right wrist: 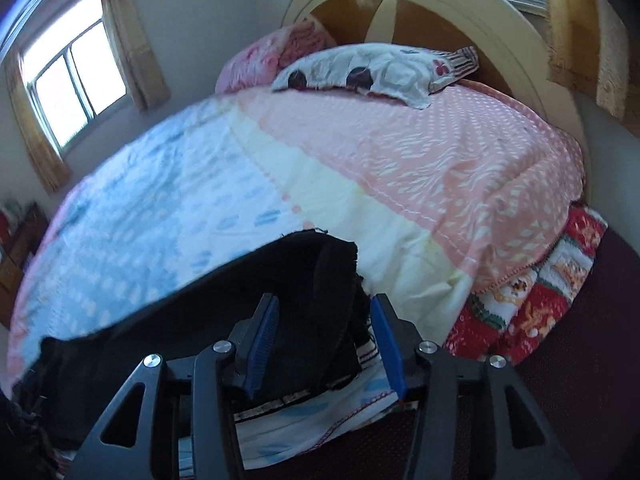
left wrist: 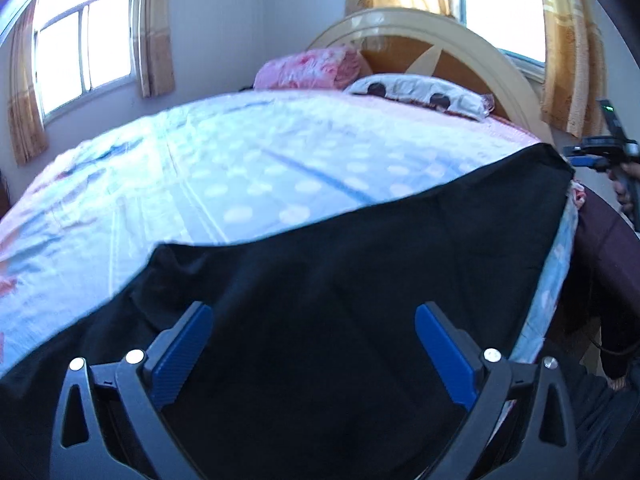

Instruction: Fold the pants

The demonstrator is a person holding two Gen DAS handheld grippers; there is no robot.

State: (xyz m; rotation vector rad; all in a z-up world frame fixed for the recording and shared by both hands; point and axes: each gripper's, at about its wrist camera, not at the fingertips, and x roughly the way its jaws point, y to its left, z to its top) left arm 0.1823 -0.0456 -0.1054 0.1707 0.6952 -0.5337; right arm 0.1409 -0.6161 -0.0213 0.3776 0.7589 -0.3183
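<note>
Black pants (left wrist: 360, 280) lie spread along the near edge of the bed, reaching from the lower left to a far corner at the right. My left gripper (left wrist: 314, 312) hovers over the middle of the cloth, its blue pads wide apart and nothing pressed between them. In the right wrist view, the end of the pants (right wrist: 312, 280) bulges up between the blue pads of my right gripper (right wrist: 325, 300). The pads stand apart and clear of the cloth, with a gap on the right side. A person's hand (left wrist: 624, 192) holds the right gripper at the pants' far corner.
The bed carries a blue dotted sheet (left wrist: 240, 168) and a pink blanket (right wrist: 440, 152). A patterned pillow (right wrist: 380, 68) and a pink bundle (right wrist: 272, 56) lie by the curved headboard (right wrist: 460, 4). A red patterned cover (right wrist: 520, 304) hangs over the bed's right edge. Curtained windows flank the bed.
</note>
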